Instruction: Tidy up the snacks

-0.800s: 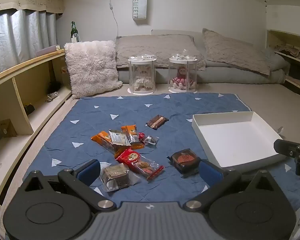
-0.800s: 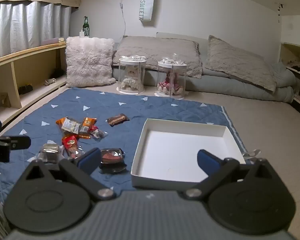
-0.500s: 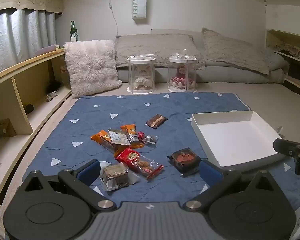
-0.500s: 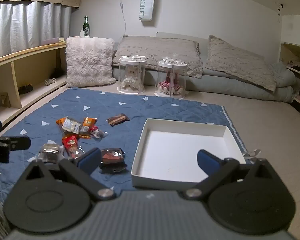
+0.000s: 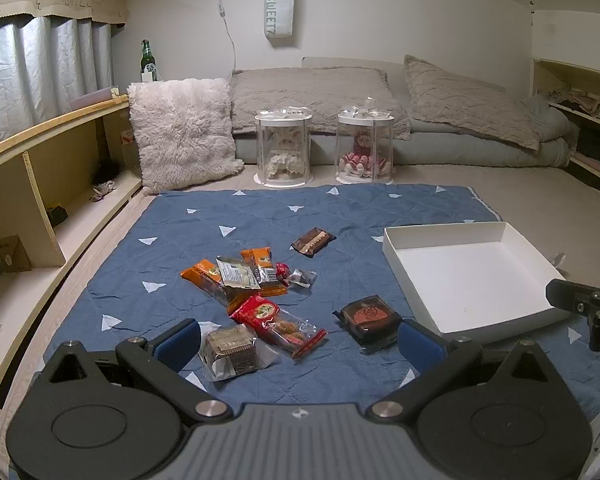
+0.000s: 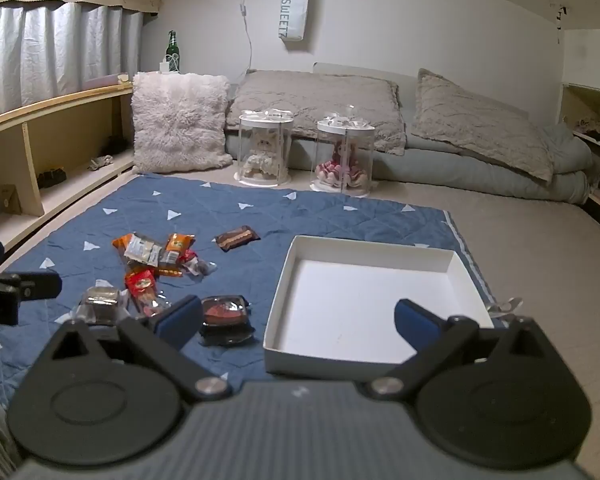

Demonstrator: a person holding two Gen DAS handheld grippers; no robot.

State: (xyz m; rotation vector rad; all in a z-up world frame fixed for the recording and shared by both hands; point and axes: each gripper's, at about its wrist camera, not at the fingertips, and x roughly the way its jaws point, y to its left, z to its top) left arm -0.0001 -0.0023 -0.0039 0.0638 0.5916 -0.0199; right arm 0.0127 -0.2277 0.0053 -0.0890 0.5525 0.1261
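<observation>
So both grippers hang over the blue mat (image 5: pixel 260 216) with jaws spread wide, nothing between the pads. The snacks (image 5: pixel 256 292) are scattered on the mat ahead of the left gripper (image 5: pixel 300 338); a clear-wrapped brown cake (image 5: pixel 230 350) sits just inside its left pad. The right gripper (image 6: pixel 298 318) faces the empty white box (image 6: pixel 380 300), snacks off to its left.

Both wrist views look low and slightly downward across the blue mat (image 5: pixel 260 216) toward the bed, sharing mat and white box (image 6: pixel 364 304).
</observation>
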